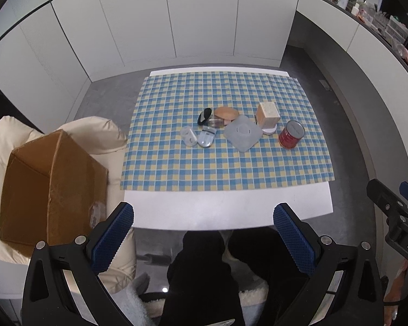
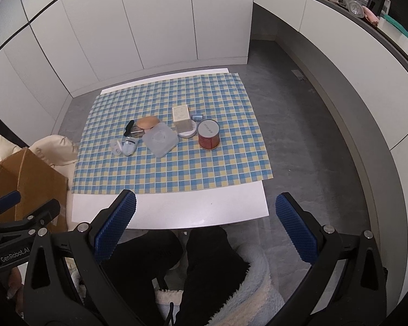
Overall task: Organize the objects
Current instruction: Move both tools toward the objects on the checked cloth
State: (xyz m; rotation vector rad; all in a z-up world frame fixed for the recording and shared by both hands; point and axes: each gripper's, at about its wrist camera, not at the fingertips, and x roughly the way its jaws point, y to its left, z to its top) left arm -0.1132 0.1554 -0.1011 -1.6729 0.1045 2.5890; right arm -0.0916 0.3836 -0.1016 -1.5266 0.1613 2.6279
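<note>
Cardboard box (image 1: 51, 187) sits open at the table's left, on a cream cushion, nothing visible inside from the left wrist view. Left gripper (image 1: 204, 233) hangs spread wide and bare, well short of the cluster: red can (image 1: 291, 135), grey square lid (image 1: 241, 133), small carton (image 1: 268, 114). Right wrist view: right gripper (image 2: 205, 225) also gapes, holding nothing. Nothing lifted yet, I'd judge; next comes a reach to the can (image 2: 209, 134).

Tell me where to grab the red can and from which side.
Grip the red can across its round side wall, mid-height, with the right claw, which is open. It stands upright at the right end of the cluster, so come from its open right or near side; the beige box crowds its left.
</note>
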